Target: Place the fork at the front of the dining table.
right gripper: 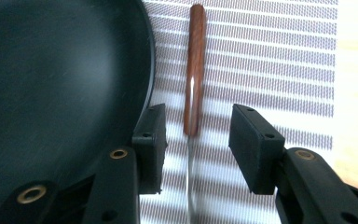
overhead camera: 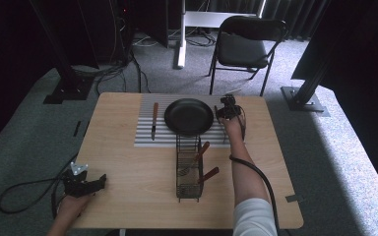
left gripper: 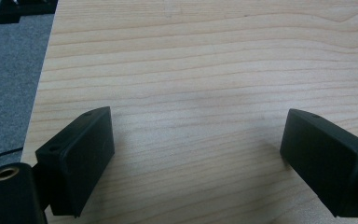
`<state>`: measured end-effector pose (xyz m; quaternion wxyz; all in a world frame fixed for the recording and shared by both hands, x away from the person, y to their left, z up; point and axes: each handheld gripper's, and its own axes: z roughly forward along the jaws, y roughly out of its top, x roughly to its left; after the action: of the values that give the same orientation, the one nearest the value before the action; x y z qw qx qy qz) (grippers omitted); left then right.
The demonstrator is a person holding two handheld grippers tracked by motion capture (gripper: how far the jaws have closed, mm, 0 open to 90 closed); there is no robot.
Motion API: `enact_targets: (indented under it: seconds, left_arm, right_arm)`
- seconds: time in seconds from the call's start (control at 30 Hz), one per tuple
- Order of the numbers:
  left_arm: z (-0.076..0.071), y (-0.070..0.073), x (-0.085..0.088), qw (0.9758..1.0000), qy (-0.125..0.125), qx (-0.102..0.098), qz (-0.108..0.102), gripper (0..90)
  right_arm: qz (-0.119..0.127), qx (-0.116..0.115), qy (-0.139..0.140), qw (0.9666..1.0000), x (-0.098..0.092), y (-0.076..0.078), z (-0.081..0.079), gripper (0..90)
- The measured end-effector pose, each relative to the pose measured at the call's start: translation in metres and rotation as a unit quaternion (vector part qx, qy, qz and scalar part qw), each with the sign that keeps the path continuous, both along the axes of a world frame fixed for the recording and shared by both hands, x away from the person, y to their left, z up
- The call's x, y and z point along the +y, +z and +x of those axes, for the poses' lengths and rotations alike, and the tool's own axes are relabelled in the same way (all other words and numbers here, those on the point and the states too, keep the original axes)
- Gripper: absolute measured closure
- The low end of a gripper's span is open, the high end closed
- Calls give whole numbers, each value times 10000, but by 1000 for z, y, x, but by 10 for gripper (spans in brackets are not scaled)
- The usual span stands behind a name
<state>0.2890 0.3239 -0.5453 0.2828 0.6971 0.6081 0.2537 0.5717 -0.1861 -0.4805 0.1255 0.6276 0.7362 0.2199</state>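
Note:
My right gripper [right gripper: 196,122] hovers low over the striped placemat [right gripper: 270,56], just right of the black plate [right gripper: 60,84]. A wooden-handled utensil [right gripper: 195,65] lies flat on the mat, its handle end and metal shaft running between the jaws. The pads stand clear of it on both sides, so the gripper is open. In the high view this gripper [overhead camera: 226,109] sits at the plate's [overhead camera: 189,117] right rim. My left gripper [overhead camera: 101,181] rests at the table's near left corner, open, with bare wood between its jaws [left gripper: 196,135].
A wooden-handled knife [overhead camera: 154,120] lies on the placemat [overhead camera: 147,140] left of the plate. A wire basket [overhead camera: 188,167] in front of the plate holds two wooden-handled utensils. A folding chair [overhead camera: 243,46] stands beyond the table's far edge. Cables trail from both grippers.

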Motion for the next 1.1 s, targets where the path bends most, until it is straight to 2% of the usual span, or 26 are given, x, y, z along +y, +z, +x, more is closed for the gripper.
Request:
enact_targets:
  seconds: [0.03, 0.1, 0.13, 0.17, 0.23, 0.37, 0.47, 0.57, 0.67, 0.7, 0.8, 0.83, 0.93, 0.97, 1.0, 1.1]
  left_arm:
    - [0, 0, 0, 10000, -1, 0, 1, 96]
    - [0, 0, 0, 10000, 0, -1, 0, 95]
    - [0, 0, 0, 10000, -1, 1, 2, 96]
    - [0, 0, 0, 10000, -1, 0, 1, 95]
    - [0, 0, 0, 10000, -1, 1, 2, 96]
    - [0, 0, 0, 10000, 0, -1, 1, 95]
    - [0, 0, 0, 10000, 0, 0, 0, 96]
    - [0, 0, 0, 10000, 0, -1, 0, 96]
    - [0, 0, 0, 10000, 1, -2, -1, 95]
    - [0, 0, 0, 10000, 1, -1, 0, 96]
    - [0, 0, 0, 10000, 1, -1, 0, 95]
    - [0, 0, 0, 10000, 1, -2, -1, 95]
    - [0, 0, 0, 10000, 1, -2, -1, 95]
    - [0, 0, 0, 10000, 0, -2, -1, 95]
    - [0, 0, 0, 10000, 1, -1, 0, 95]
    - [0, 0, 0, 10000, 1, -2, -1, 95]
  right_arm:
    - [96, -42, 30, 9999, -2, 2, -6, 563]
    - [416, -39, 91, 9991, -7, 5, -20, 658]
    - [508, -33, 117, 9986, -9, 6, -26, 663]
    - [444, -42, 174, 9989, -9, 7, -32, 699]
    - [286, -89, 281, 9992, -10, 9, -42, 703]
    - [303, -32, 380, 9988, -12, 6, -59, 686]
    - [201, 77, 417, 9989, -9, -1, -63, 696]
    - [-155, 193, 425, 9988, -6, -10, -61, 713]
    - [-145, 276, 305, 9990, -9, -17, -59, 838]
    - [-3, 286, 221, 9993, -13, -18, -59, 847]
    - [50, 221, 112, 9997, -18, -18, -59, 877]
    - [173, 188, 32, 9997, -23, -18, -59, 883]
    - [309, 176, -124, 9993, -34, -21, -59, 859]
    - [292, 172, -161, 9993, -36, -23, -59, 825]
    - [282, 186, -201, 9992, -38, -24, -59, 745]
    - [459, 174, -321, 9983, -45, -25, -60, 681]
